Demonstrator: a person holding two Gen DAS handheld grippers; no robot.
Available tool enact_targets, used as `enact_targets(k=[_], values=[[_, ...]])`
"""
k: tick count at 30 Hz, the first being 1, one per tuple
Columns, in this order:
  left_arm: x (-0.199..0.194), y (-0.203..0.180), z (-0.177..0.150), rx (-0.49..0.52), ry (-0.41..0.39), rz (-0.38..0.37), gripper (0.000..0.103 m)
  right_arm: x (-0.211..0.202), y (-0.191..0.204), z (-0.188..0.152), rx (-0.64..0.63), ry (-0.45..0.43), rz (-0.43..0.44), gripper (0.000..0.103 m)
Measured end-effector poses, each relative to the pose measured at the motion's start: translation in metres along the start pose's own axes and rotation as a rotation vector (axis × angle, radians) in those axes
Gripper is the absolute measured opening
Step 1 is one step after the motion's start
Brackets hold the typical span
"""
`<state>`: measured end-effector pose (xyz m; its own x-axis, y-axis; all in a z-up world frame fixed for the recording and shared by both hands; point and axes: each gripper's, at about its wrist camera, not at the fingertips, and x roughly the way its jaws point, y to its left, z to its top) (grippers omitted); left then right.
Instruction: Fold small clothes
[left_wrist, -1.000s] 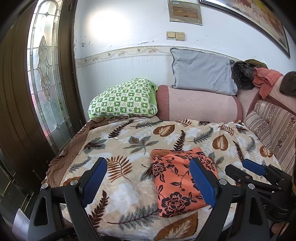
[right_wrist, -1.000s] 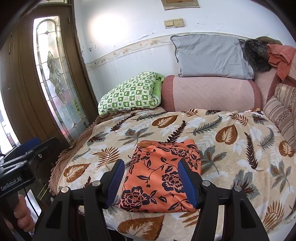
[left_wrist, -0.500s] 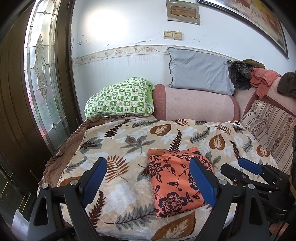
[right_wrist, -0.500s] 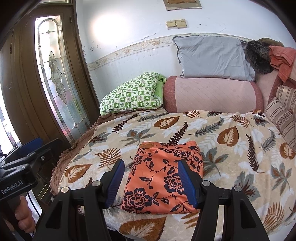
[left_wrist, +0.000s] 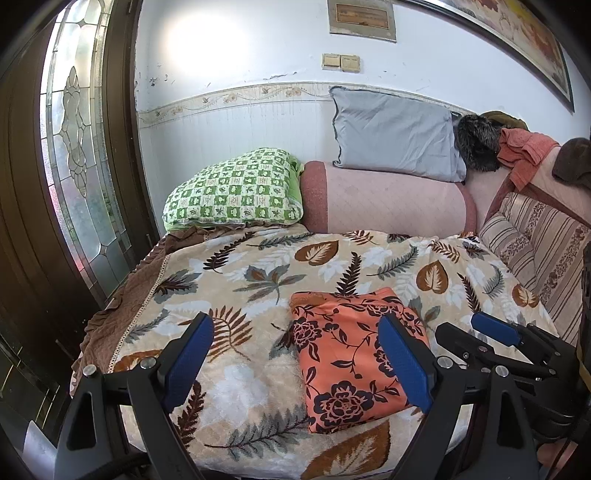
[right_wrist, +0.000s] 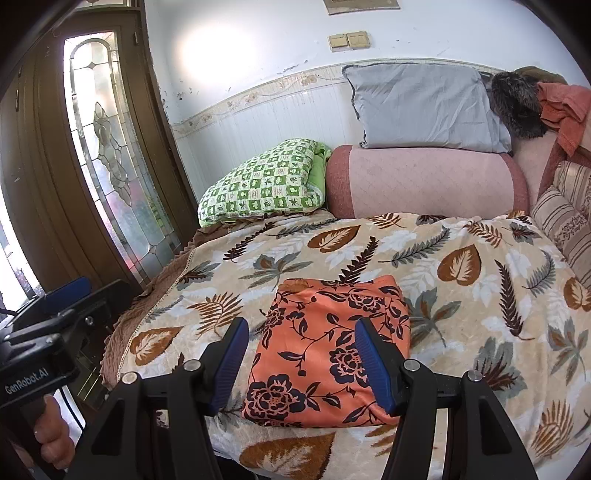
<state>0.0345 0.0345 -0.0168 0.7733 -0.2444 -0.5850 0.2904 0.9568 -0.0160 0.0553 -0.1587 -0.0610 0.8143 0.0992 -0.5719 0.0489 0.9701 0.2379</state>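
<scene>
An orange garment with a dark flower print (left_wrist: 347, 350) (right_wrist: 332, 347) lies folded into a flat rectangle on the leaf-patterned blanket (left_wrist: 258, 280) (right_wrist: 480, 288), near its front edge. My left gripper (left_wrist: 295, 354) hovers open above the blanket's front, to the garment's left, with nothing between its blue pads. My right gripper (right_wrist: 303, 362) is held open above the garment's near edge, apart from the cloth. Each gripper shows in the other's view, the right gripper (left_wrist: 495, 332) at the right and the left gripper (right_wrist: 66, 295) at the left.
A green checked pillow (left_wrist: 232, 192), a pink bolster (left_wrist: 384, 199) and a grey pillow (left_wrist: 391, 136) line the back wall. Striped cushions (left_wrist: 535, 251) and piled clothes (left_wrist: 517, 151) sit right. A glass-panelled wooden door (left_wrist: 74, 147) stands left. A hand (right_wrist: 51, 439) grips the left handle.
The left wrist view has drifted slightly, so the garment sits a little further left in it. The garment and both grippers' jaws are unchanged.
</scene>
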Motion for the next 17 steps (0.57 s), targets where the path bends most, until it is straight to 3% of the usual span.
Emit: enact_targets(k=[10,17], values=[[-0.0029,0.0017,-0.0010,-0.002,-0.008,-0.019,0.091,0.0011,0.0000,0.0001,-0.001,-0.002,-0.001,0.064],[0.0037,0.0015,-0.0014,-0.028,-0.031,-0.077,0.091,0.0014,0.0059,-0.0025,0.021,-0.018,0.004,0.064]])
